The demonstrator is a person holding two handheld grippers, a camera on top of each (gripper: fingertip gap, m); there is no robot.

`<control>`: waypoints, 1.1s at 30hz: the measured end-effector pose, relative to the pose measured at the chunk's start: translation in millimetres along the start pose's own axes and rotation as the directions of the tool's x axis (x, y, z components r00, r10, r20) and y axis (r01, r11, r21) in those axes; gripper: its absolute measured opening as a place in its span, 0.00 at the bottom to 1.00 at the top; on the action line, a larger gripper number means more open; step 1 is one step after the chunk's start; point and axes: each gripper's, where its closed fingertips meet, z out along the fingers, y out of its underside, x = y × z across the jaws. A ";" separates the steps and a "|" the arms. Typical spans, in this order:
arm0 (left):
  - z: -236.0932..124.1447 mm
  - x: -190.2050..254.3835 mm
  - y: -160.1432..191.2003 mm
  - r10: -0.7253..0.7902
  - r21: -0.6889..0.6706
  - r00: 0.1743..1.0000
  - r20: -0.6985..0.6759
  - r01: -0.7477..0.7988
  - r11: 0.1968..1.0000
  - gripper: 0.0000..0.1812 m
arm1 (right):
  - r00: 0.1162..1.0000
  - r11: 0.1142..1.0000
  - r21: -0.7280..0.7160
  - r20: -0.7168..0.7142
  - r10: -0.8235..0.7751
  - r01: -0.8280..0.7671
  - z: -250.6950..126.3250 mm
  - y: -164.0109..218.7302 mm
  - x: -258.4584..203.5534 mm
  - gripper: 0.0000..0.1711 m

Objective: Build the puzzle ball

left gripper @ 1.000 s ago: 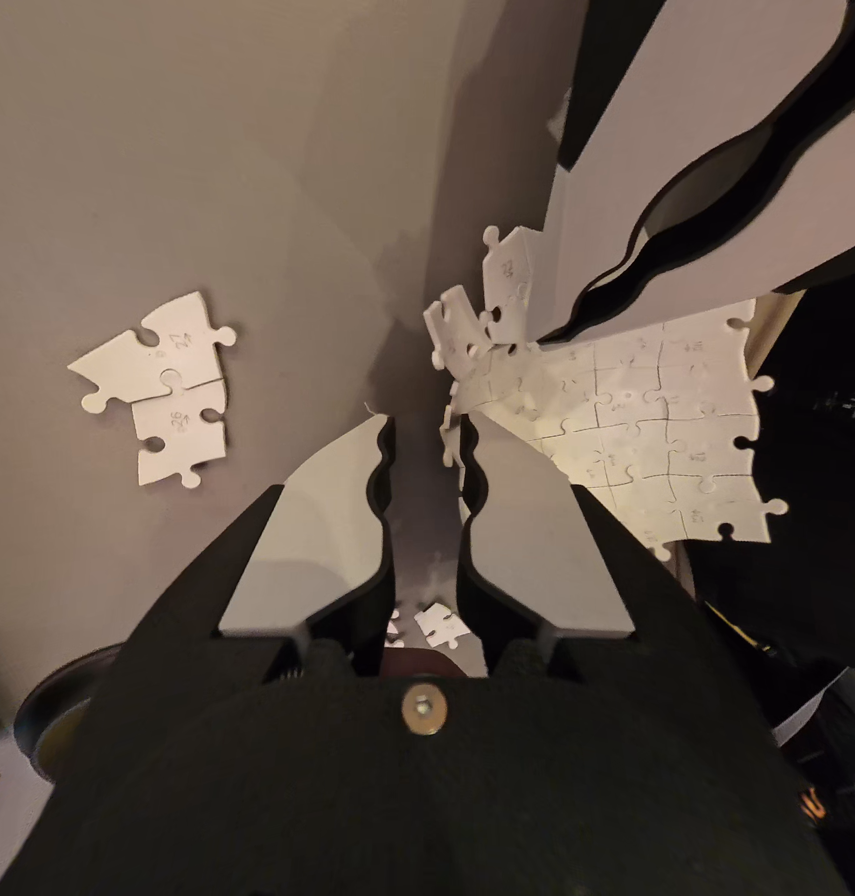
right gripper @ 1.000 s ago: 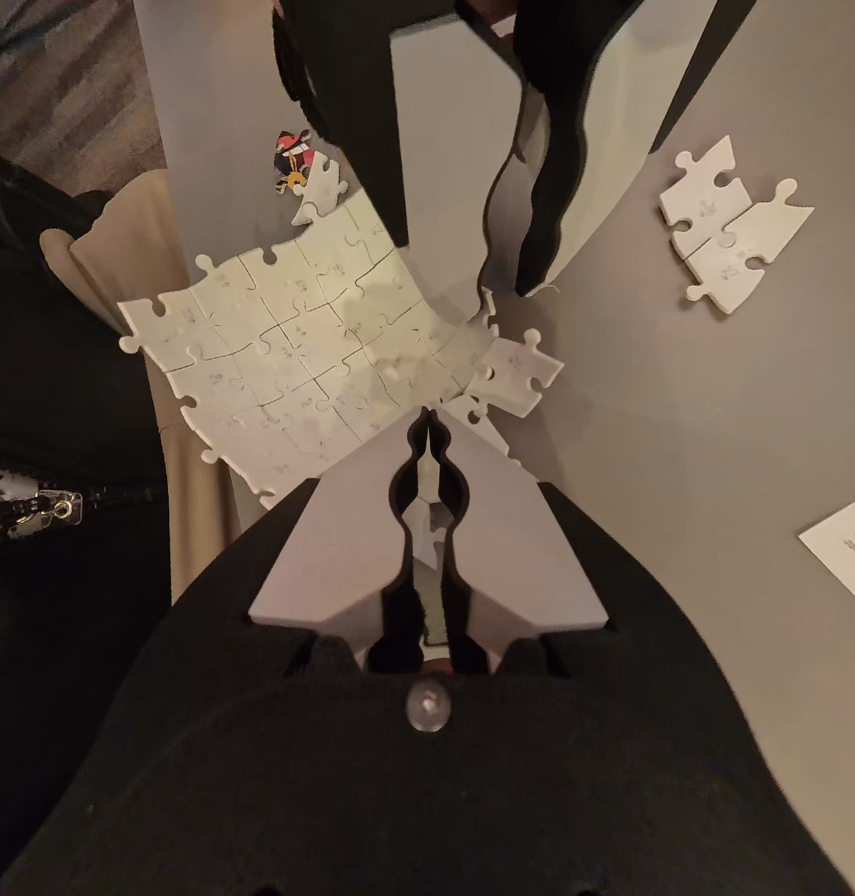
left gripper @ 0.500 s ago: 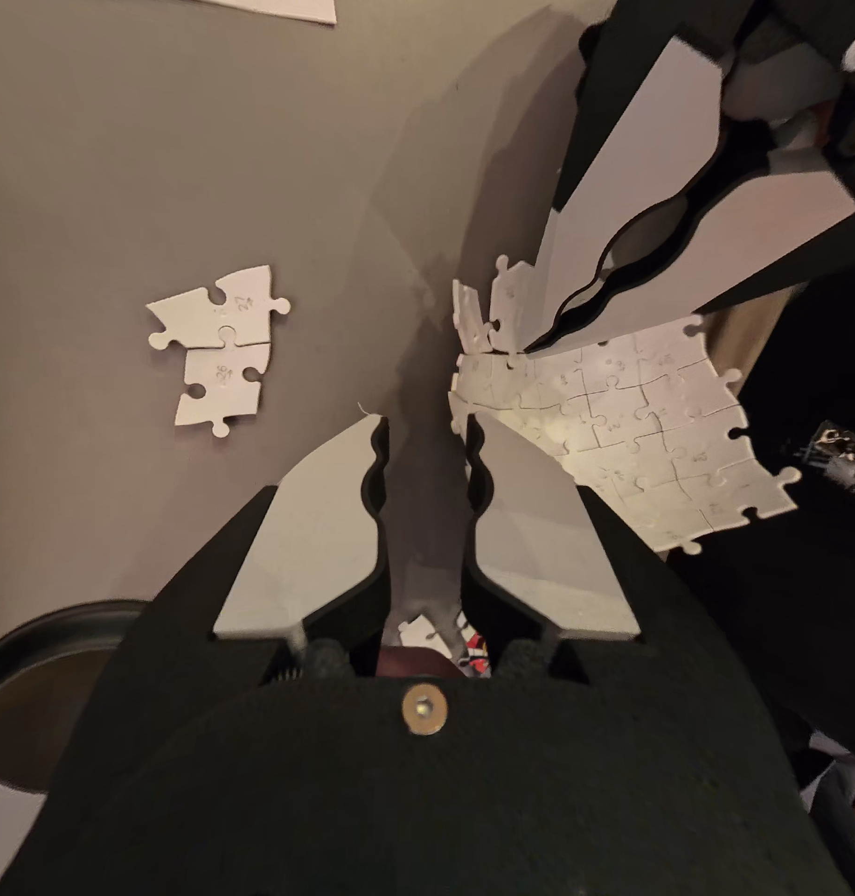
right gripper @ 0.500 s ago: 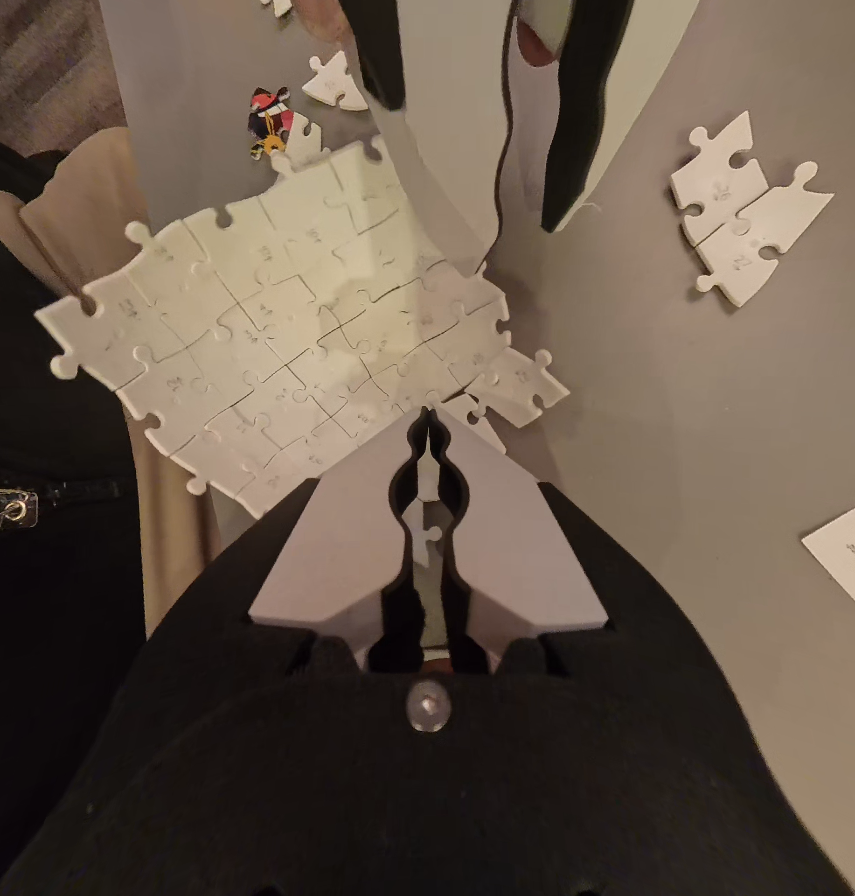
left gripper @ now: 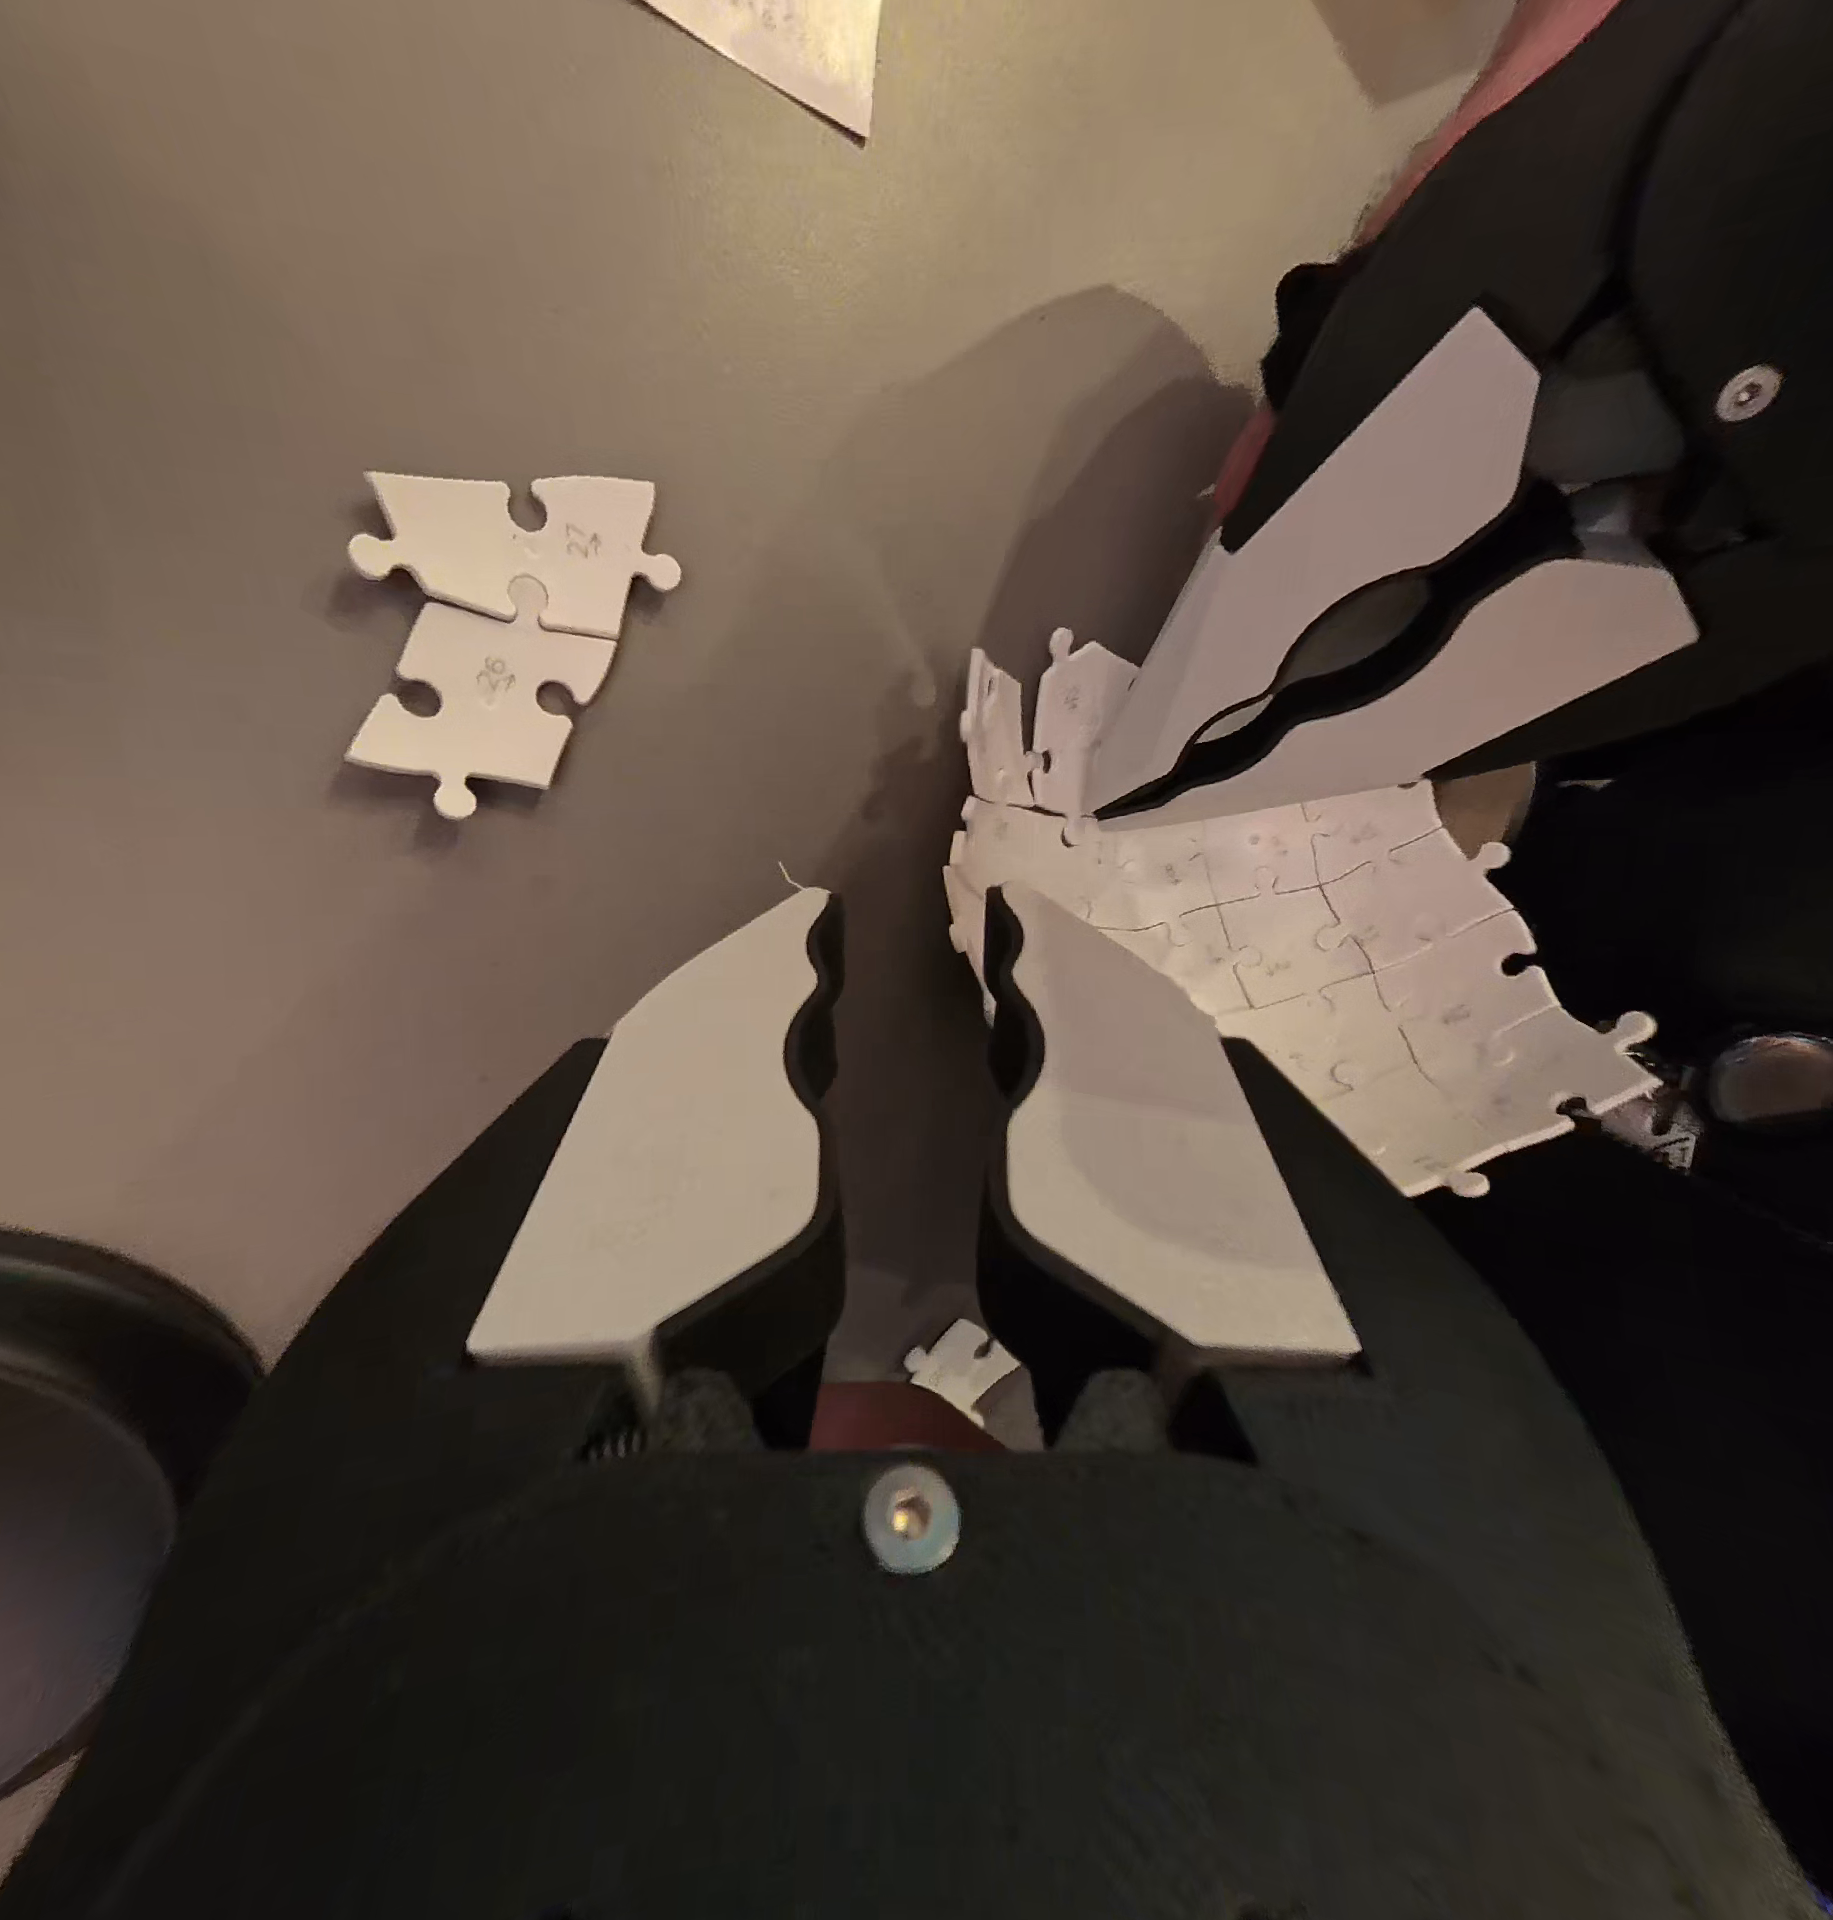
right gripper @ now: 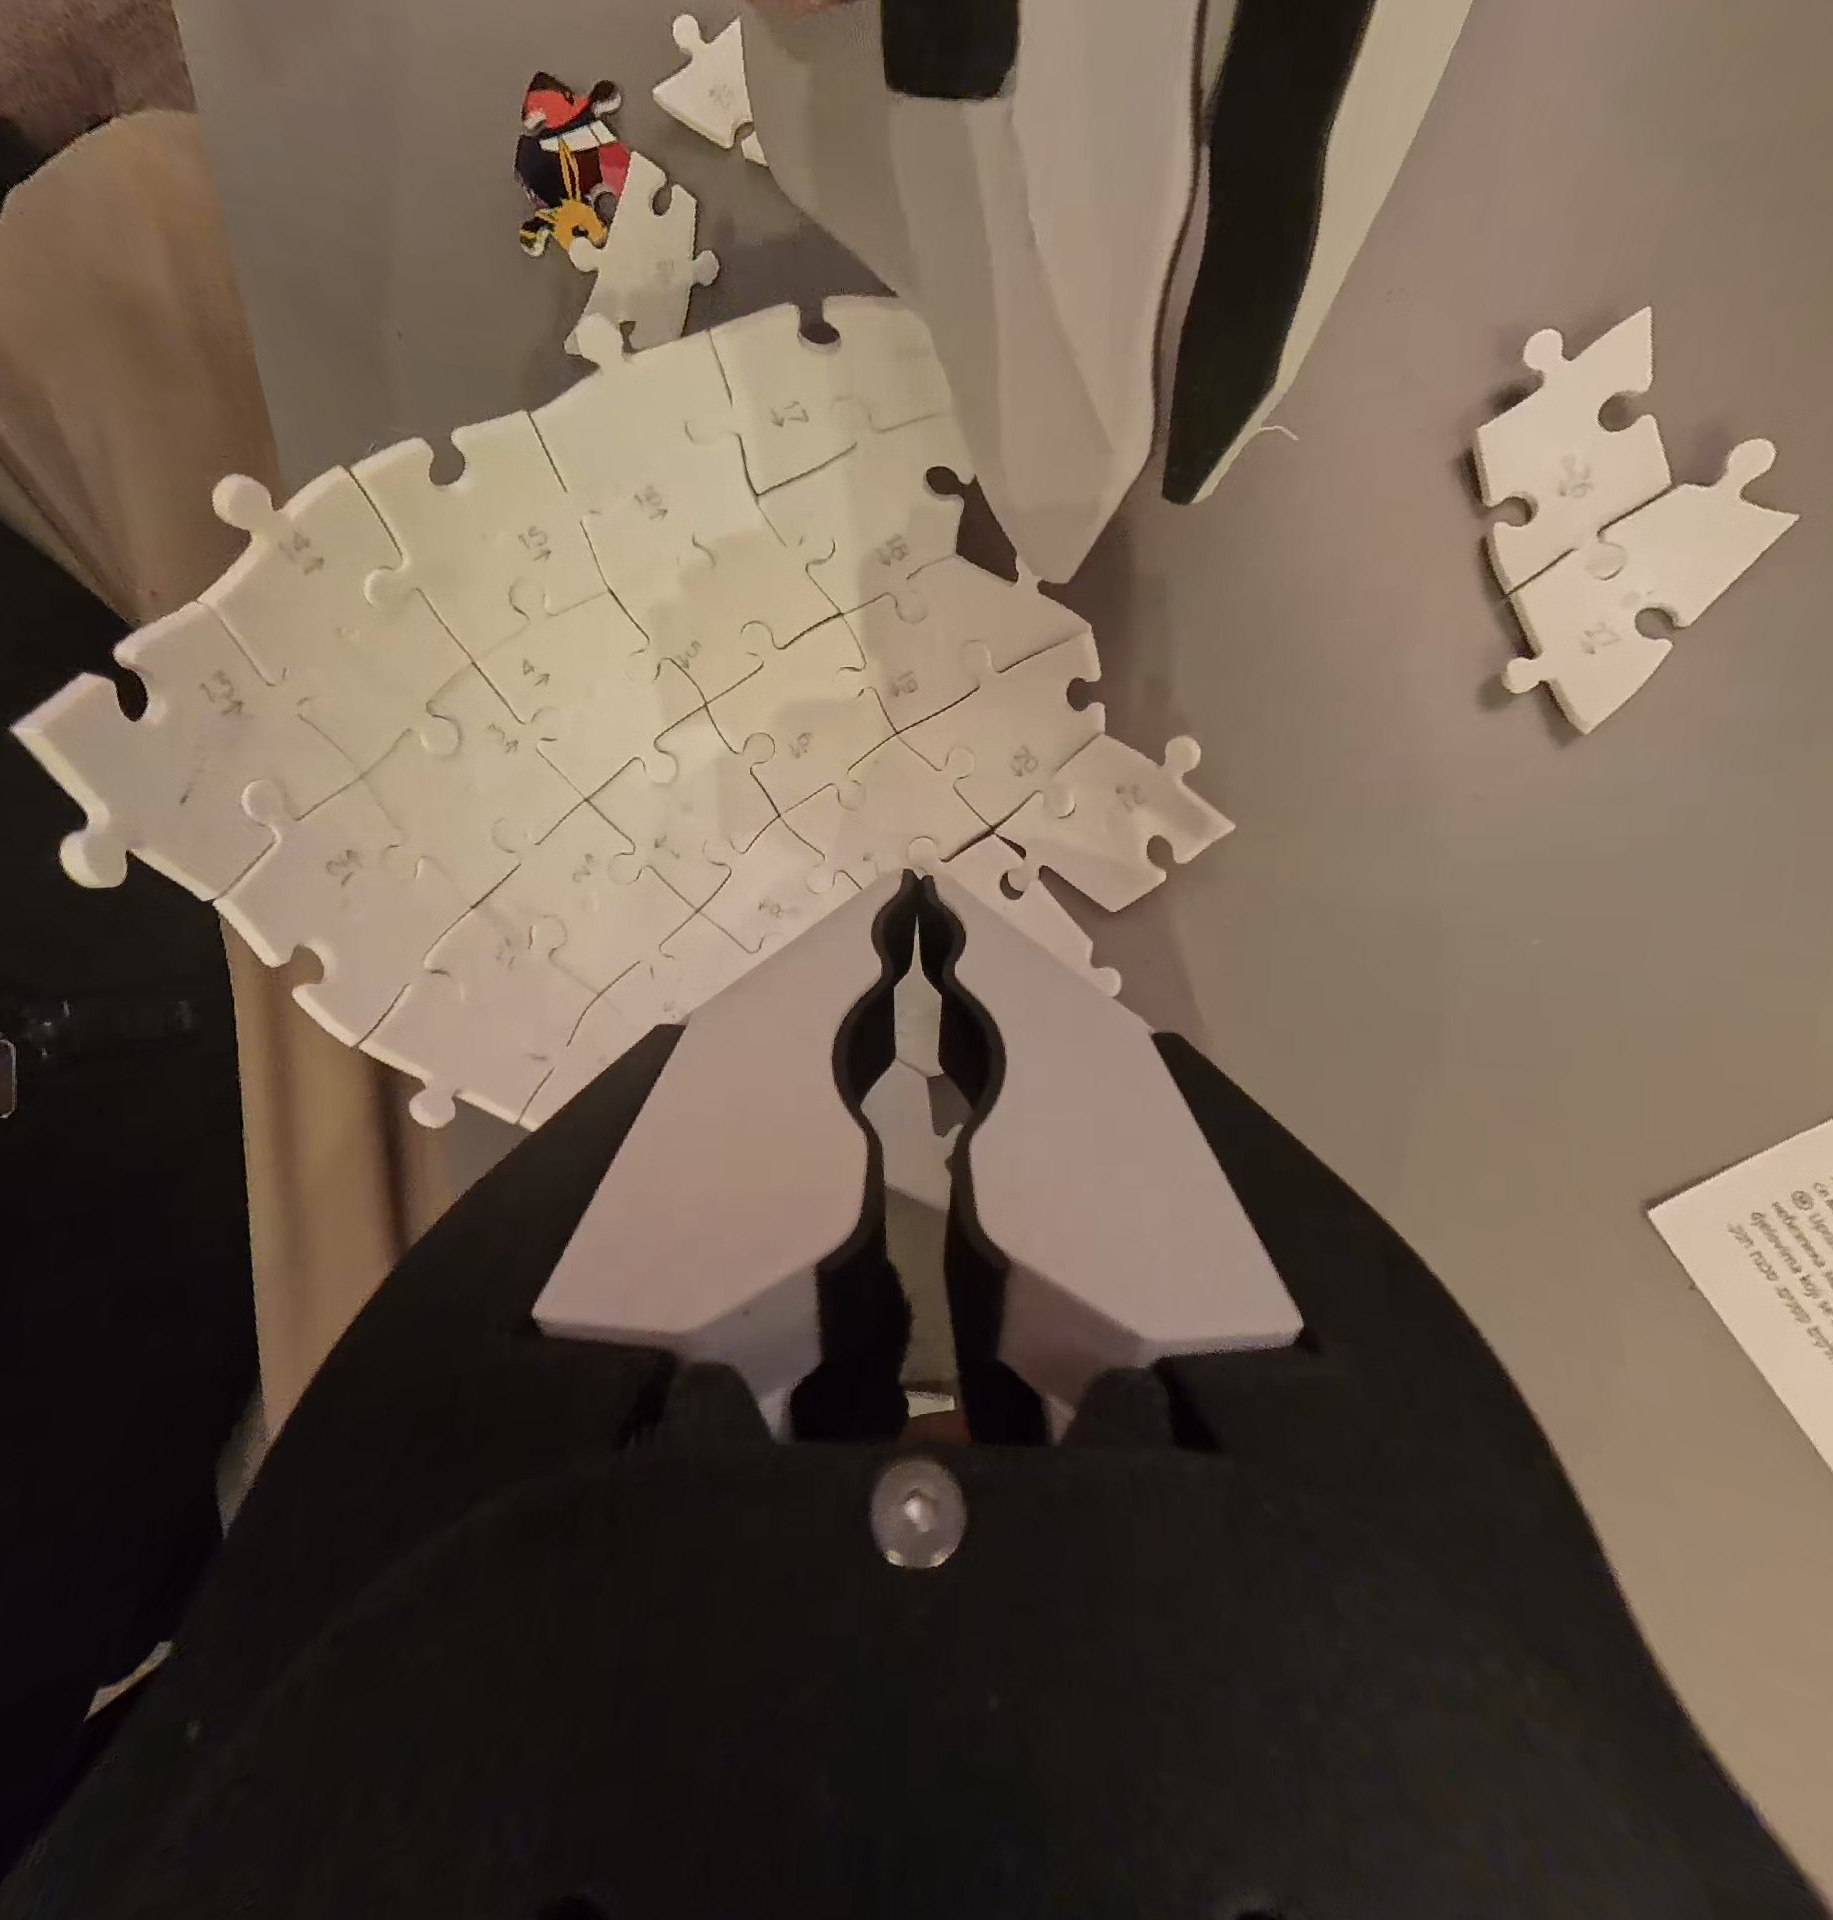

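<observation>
White puzzle pieces (right gripper: 600, 717), grey table (left gripper: 216, 312), one red-black-yellow printed piece (right gripper: 564, 156), grey-and-black tongs (right gripper: 917, 883)

Bare grey table (left gripper: 268, 312) lies open at twelve o'clock. A joined pair (left gripper: 507, 634) sits at ten, the puzzle sheet (left gripper: 1359, 987) at two, a dark dish (left gripper: 29, 1455) at eight.
</observation>
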 end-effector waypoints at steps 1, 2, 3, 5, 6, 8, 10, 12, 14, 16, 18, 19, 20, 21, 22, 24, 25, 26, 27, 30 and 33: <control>0.4 -0.7 0.5 -0.007 0.000 1.000 -0.003 0.007 1.000 0.13 | 1.000 1.000 -0.006 0.000 -0.007 0.007 0.0 0.0 0.0 0.00; 0.6 0.1 0.2 -0.009 0.004 1.000 -0.015 0.009 1.000 0.12 | 1.000 1.000 -0.014 -0.003 -0.017 0.016 0.0 0.0 0.0 0.00; 0.6 1.1 -0.8 -0.013 0.011 1.000 -0.027 0.013 1.000 0.12 | 1.000 0.999 -0.022 -0.007 -0.026 0.026 0.2 0.1 -0.1 0.00; 0.2 -0.9 -1.9 -0.019 0.016 1.000 -0.023 0.019 1.000 0.12 | 0.999 0.999 -0.035 -0.007 -0.039 0.039 0.6 0.0 -0.6 0.00; 0.2 -0.2 -2.6 -0.018 0.020 0.999 -0.029 0.019 1.000 0.12 | 0.999 0.998 -0.041 -0.004 -0.042 0.042 0.8 -0.1 -0.8 0.00; 0.1 2.4 -4.7 -0.021 0.030 0.999 -0.044 0.023 0.999 0.12 | 0.999 0.997 -0.057 0.000 -0.045 0.045 1.2 0.0 -0.8 0.00; 0.1 3.8 -6.7 -0.023 0.042 0.998 -0.050 0.025 0.999 0.11 | 0.999 0.995 -0.081 0.000 -0.053 0.053 1.7 0.2 -0.5 0.00; 0.4 3.9 -7.3 -0.028 0.046 0.998 -0.055 0.030 0.999 0.11 | 0.998 0.992 -0.110 0.000 -0.067 0.067 2.1 0.2 -0.6 0.00; 0.3 3.0 -7.4 -0.035 0.054 0.997 -0.062 0.039 0.998 0.11 | 0.998 0.988 -0.143 0.006 -0.059 0.059 2.2 0.5 -0.8 0.00; 0.3 3.3 -7.1 -0.041 0.059 0.997 -0.069 0.045 0.997 0.11 | 0.999 0.982 -0.181 0.007 -0.051 0.052 2.2 0.9 -0.9 0.00; 0.1 4.1 -7.0 -0.043 0.064 0.996 -0.077 0.048 0.997 0.11 | 0.999 0.979 -0.202 0.028 -0.033 0.038 2.6 0.4 -1.0 0.00; -0.1 4.2 -7.2 -0.045 0.068 0.996 -0.082 0.051 0.996 0.11 | 0.999 0.978 -0.208 0.038 -0.025 0.032 2.8 0.3 -1.0 0.00; -0.1 3.7 -7.3 -0.047 0.071 0.995 -0.083 0.053 0.996 0.11 | 0.999 0.976 -0.215 0.046 -0.019 0.028 2.9 0.3 -1.0 0.00; -0.2 2.8 -7.7 -0.050 0.075 0.995 -0.083 0.056 0.996 0.11 | 0.998 0.975 -0.223 0.057 -0.006 0.019 2.9 0.3 -1.1 0.00; -0.2 2.7 -8.4 -0.052 0.080 0.995 -0.088 0.059 0.995 0.11 | 0.998 0.973 -0.231 0.070 0.010 0.007 2.9 0.4 -1.1 0.00; 0.0 2.8 -8.9 -0.054 0.083 0.994 -0.095 0.061 0.995 0.11 | 0.996 0.968 -0.251 0.089 0.032 -0.008 2.9 0.5 -1.2 0.00; -0.1 3.0 -9.2 -0.053 0.084 0.994 -0.095 0.061 0.995 0.11 | 0.996 0.964 -0.264 0.086 0.025 -0.002 2.9 0.7 -1.1 0.00; -0.3 3.3 -9.4 -0.052 0.086 0.994 -0.096 0.060 0.994 0.11 | 0.997 0.960 -0.279 0.075 0.013 0.008 3.1 0.7 -1.0 0.00; -0.4 3.1 -9.3 -0.051 0.086 0.994 -0.094 0.059 0.995 0.11 | 0.998 0.956 -0.292 0.061 0.002 0.016 3.2 0.8 -0.9 0.00; -1.0 3.1 -9.2 -0.048 0.095 0.995 -0.087 0.057 0.994 0.11 | 0.999 0.958 -0.287 0.051 0.010 0.005 3.1 0.8 -1.0 0.00; -2.8 1.6 -9.7 -0.049 0.120 0.996 -0.072 0.057 0.991 0.11 | 0.999 0.962 -0.273 0.032 0.012 -0.003 3.0 0.6 -1.1 0.00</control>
